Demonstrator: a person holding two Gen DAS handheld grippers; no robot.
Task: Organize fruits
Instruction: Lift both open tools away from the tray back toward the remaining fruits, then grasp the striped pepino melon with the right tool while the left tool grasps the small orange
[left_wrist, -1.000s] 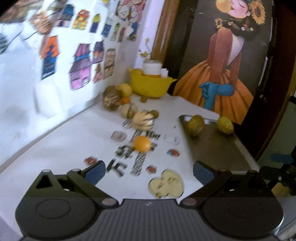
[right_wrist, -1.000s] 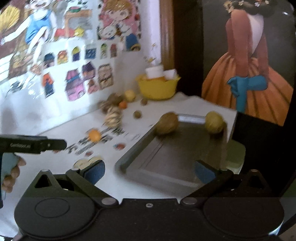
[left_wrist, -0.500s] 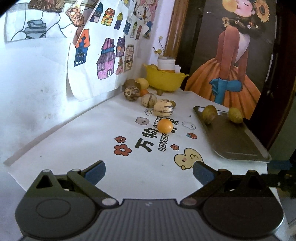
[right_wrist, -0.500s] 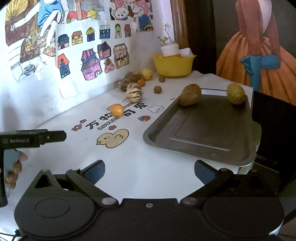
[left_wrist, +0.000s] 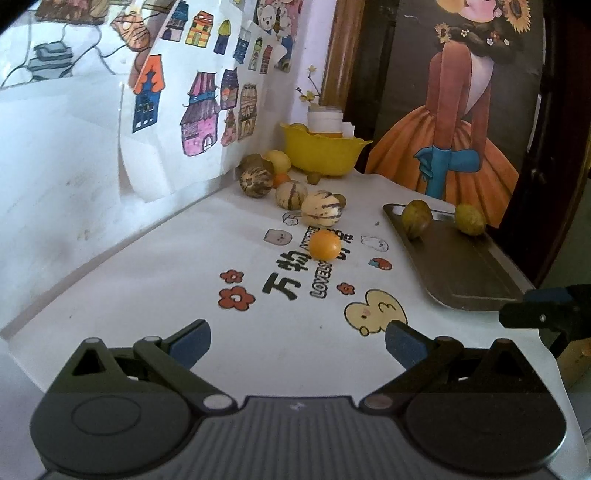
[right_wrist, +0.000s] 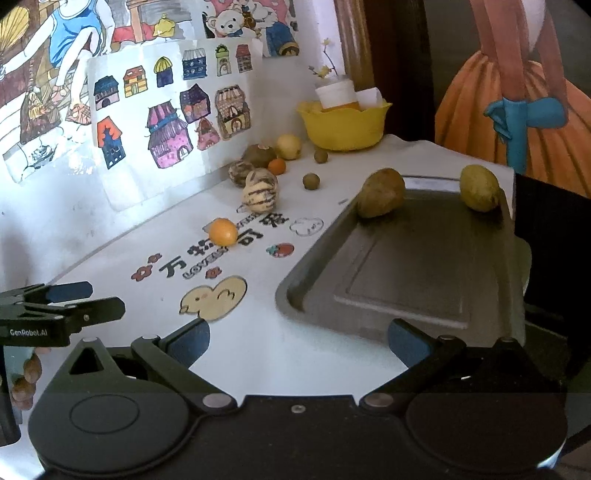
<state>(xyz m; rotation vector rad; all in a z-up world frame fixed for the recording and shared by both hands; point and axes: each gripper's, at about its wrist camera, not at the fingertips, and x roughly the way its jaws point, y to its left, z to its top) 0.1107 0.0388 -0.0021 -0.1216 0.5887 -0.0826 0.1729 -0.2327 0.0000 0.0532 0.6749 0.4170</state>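
The small orange fruit (left_wrist: 324, 245) lies loose on the printed table cover (left_wrist: 184, 288), well ahead of the left gripper (left_wrist: 297, 341), whose fingers are spread wide and hold nothing. The right gripper (right_wrist: 298, 341) is likewise released, the metal tray (right_wrist: 424, 280) just beyond its fingers. Being round, the fruit could roll toward the striped fruit (left_wrist: 320, 212) behind it if one fingertip nudges it first.

house drawings (left_wrist: 207, 110), dancer poster (left_wrist: 454, 110), white cup (right_wrist: 336, 94)

Open left tool (left_wrist: 297, 341), orange (left_wrist: 324, 245), tray (left_wrist: 469, 273)
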